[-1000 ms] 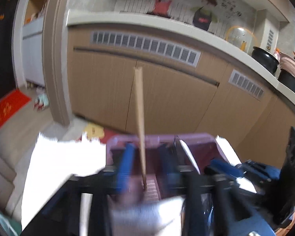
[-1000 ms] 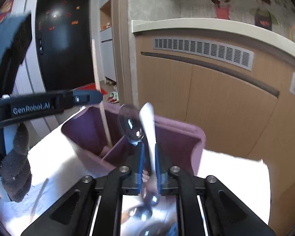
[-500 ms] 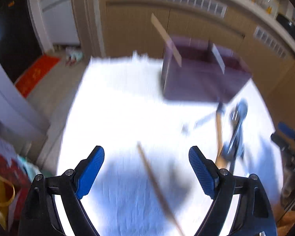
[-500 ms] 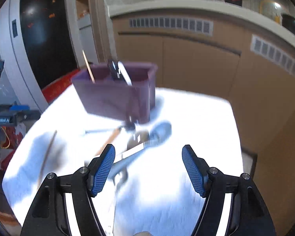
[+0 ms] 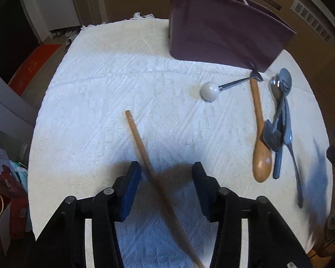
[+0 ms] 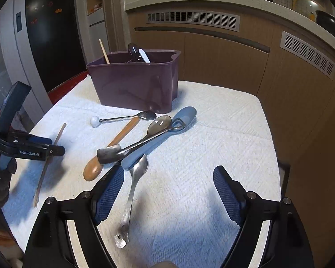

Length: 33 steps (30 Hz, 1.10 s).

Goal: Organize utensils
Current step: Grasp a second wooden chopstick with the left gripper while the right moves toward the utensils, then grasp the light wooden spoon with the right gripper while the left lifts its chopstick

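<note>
With the left gripper [image 5: 166,179] closing astride the chopstick [image 5: 143,150] lying flat on the white cloth [image 5: 96,84], pads not yet pressing, squaring up first seemed wise, while the right gripper [image 6: 168,193] was opening, empty.

Right claw [image 6: 168,192]: jaws opening, nothing between the pads; a steel spoon [image 6: 131,192] lies just beside its left pad. Far: purple caddy [image 6: 134,82] on the white-clothed table [image 6: 212,134], utensils standing inside. Left: left claw [image 6: 53,148] over a chopstick [image 6: 48,163].
</note>
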Each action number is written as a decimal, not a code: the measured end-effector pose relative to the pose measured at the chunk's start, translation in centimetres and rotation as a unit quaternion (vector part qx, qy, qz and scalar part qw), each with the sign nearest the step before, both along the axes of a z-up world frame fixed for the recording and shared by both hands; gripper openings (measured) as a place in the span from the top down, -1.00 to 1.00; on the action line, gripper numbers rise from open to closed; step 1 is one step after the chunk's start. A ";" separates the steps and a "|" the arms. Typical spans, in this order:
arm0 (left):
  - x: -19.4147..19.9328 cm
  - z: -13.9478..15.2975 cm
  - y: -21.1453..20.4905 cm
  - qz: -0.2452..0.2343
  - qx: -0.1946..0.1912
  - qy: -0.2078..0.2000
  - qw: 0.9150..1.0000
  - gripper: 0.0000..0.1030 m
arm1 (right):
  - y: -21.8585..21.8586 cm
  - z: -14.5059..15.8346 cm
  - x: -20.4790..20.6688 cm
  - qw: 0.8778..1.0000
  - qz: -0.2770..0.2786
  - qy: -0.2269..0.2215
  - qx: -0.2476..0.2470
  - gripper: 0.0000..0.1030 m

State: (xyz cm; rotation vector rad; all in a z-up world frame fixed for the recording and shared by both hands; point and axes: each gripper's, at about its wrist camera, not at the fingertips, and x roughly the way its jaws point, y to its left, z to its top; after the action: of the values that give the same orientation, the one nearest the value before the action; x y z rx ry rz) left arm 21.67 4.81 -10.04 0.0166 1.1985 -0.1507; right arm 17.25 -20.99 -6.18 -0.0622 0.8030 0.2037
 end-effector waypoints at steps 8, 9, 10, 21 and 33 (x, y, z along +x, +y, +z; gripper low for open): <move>-2.0 0.3 -1.4 -0.068 0.005 -0.036 0.997 0.81 | 3.5 0.2 3.0 1.000 0.017 0.023 0.007 -0.77; -2.3 0.3 -1.0 -0.068 0.002 -0.038 0.997 0.82 | 4.6 0.2 3.8 0.999 0.025 0.026 0.006 -0.77; -2.7 0.3 -0.6 -0.070 0.001 -0.040 0.997 0.82 | 5.5 0.2 4.3 0.999 0.032 0.028 0.004 -0.77; -4.0 0.3 3.5 -0.033 -0.015 -0.046 0.998 0.70 | 17.5 -3.2 11.8 0.987 0.141 0.060 -0.047 0.16; -3.6 0.1 3.0 -0.035 -0.026 -0.039 0.998 0.51 | 13.5 -3.2 6.9 0.976 0.173 0.121 -0.046 0.53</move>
State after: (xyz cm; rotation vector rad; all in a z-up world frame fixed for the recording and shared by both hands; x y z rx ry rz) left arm 18.11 7.81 -9.90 0.0186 1.1162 -0.2411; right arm 24.20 -7.48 -9.43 -0.2704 1.0423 0.5113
